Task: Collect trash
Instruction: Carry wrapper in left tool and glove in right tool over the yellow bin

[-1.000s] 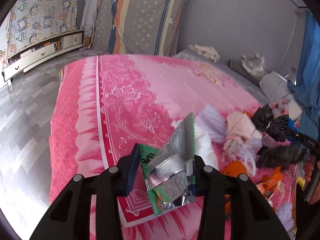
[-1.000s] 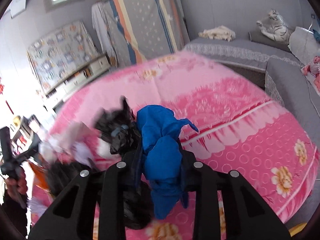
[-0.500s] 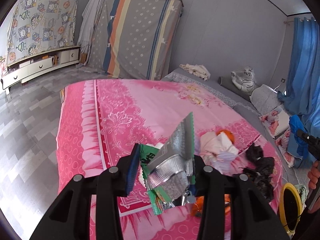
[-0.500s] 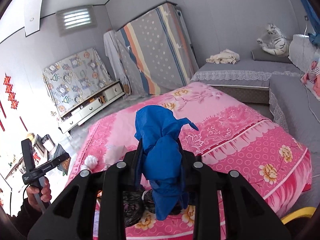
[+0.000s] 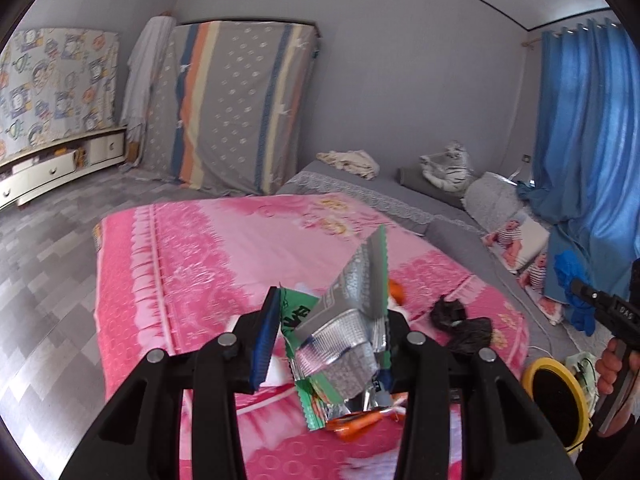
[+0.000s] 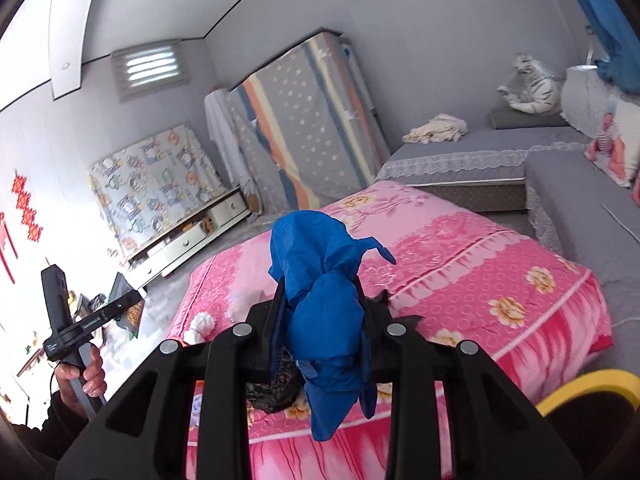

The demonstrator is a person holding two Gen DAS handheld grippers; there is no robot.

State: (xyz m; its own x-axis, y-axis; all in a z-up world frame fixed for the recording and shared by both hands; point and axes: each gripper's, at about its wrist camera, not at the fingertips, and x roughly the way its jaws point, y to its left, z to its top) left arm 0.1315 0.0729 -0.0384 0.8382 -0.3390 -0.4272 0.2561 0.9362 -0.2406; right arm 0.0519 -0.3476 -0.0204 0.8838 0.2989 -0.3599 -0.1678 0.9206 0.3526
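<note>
Both hands lifted off bed (image 5: 192, 264) within last second, each loaded. Left gripper (image 5: 326, 344) clamps foil wrapper (image 5: 344, 332); right gripper (image 6: 322, 320) clamps blue bag (image 6: 320, 300). Litter earlier crowding jaws now sits below: black bags (image 5: 460, 322) at 3 o'clock of left jaws, orange scrap (image 5: 356, 426) at 6, white wads (image 6: 200, 326) near bed's left edge. Likely carry-off to yellow bin (image 5: 554, 396), 4 o'clock, just beside bed corner. Floor (image 5: 48, 280) at 9 o'clock open.
</note>
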